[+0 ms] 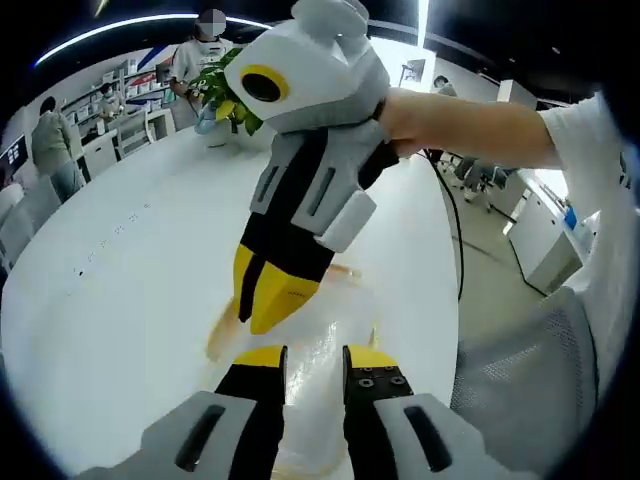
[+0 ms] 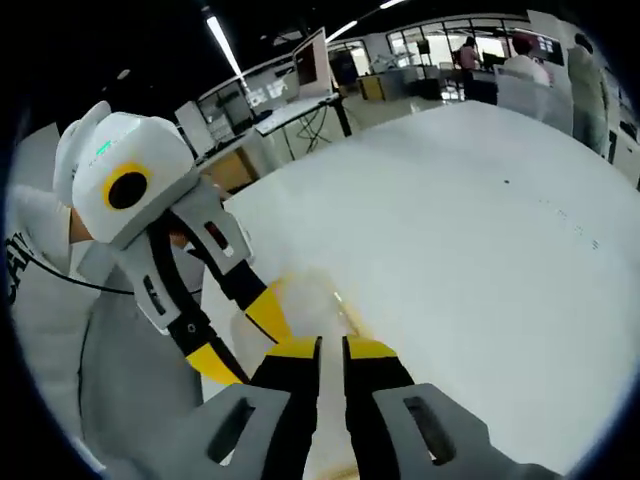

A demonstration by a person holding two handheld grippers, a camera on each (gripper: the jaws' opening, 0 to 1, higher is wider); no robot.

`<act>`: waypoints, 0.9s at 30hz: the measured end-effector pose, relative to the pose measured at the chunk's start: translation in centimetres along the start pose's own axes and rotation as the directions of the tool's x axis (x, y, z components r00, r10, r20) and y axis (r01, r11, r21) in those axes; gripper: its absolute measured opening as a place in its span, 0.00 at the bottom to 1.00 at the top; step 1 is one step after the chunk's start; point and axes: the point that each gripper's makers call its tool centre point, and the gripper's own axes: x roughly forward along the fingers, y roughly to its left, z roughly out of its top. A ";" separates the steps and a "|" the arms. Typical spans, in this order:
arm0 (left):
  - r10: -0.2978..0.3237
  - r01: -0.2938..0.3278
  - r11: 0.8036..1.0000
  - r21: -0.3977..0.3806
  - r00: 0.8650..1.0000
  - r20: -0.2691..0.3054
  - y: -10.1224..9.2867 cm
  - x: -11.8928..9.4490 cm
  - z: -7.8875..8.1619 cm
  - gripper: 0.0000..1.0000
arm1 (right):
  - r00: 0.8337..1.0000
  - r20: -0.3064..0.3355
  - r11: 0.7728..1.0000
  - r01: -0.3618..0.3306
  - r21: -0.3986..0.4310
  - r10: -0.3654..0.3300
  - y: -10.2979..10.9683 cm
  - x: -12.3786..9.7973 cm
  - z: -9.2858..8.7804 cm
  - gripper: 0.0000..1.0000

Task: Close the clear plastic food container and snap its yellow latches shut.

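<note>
Container (image 1: 320,345) sat on the white table (image 1: 130,270), clear and washed out, directly under both tongs, with yellow latches (image 1: 222,335) faintly visible at its edges. Left tongs (image 1: 314,358) had jaws slightly apart over the lid, gripping nothing; right tongs (image 2: 331,347) were nearly closed, tips down at the lid, also empty. Best approach, I judged: press one tong flat on the lid, and push each latch inward till snapped.
</note>
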 end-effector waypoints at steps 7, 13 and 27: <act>0.002 0.000 0.997 0.081 1.000 -0.019 -0.7 0.2 -0.3 0.27 | 1.000 -0.006 1.000 0.000 -0.008 0.000 -0.6 0.6 0.5 0.15; 0.035 -0.027 0.988 0.155 0.998 -0.050 -0.8 0.2 -1.0 0.35 | 0.999 -0.032 0.999 -0.029 0.042 0.031 -0.9 1.3 0.1 0.28; 0.104 -0.060 0.920 0.386 0.990 -0.094 -1.5 1.2 -1.9 0.40 | 0.969 -0.207 0.987 -0.151 -0.060 0.136 -0.9 2.0 -1.4 0.30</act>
